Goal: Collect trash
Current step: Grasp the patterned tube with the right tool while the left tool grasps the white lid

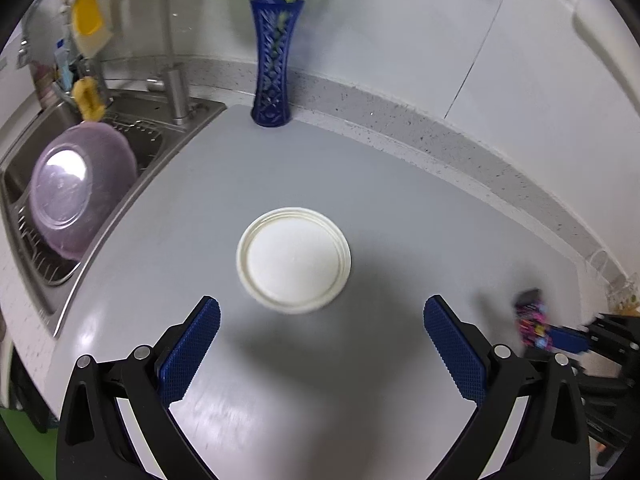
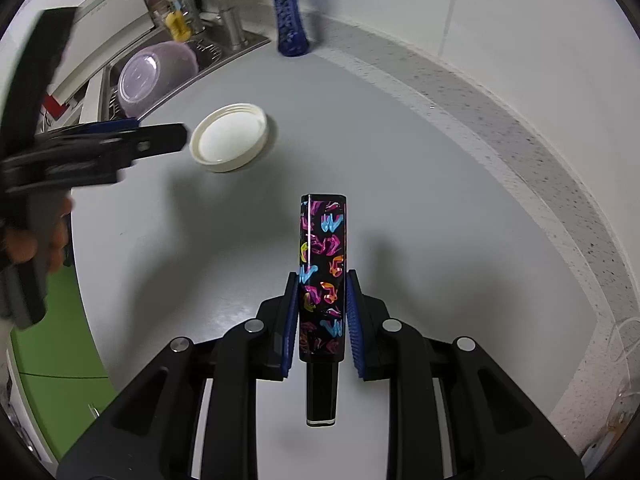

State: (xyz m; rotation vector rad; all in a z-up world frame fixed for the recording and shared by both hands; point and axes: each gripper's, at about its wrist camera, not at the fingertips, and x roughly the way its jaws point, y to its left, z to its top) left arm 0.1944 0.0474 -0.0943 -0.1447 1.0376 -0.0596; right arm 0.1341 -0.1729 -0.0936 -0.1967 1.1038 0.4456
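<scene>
The lid (image 1: 294, 260) lies on the tabletop (image 1: 360, 184) just ahead of the left gripper's fingers (image 1: 192, 354), the vase (image 1: 274, 62) stands far beyond it, and the sink (image 1: 56, 208) with a bowl (image 1: 82, 188) sits off their left. The tube (image 2: 323, 280) sits between the right gripper's fingers (image 2: 354, 320).

Bare counter (image 1: 360, 184) surrounds the white lid (image 1: 294, 260); blue vase (image 1: 274, 64) stands at the back edge.

black tube (image 2: 322, 276) with bright squiggles

One white lid (image 1: 294, 260), one patterned black tube (image 2: 323, 276), one blue vase (image 1: 275, 62), one purple bowl (image 1: 78, 188), two grippers.
</scene>
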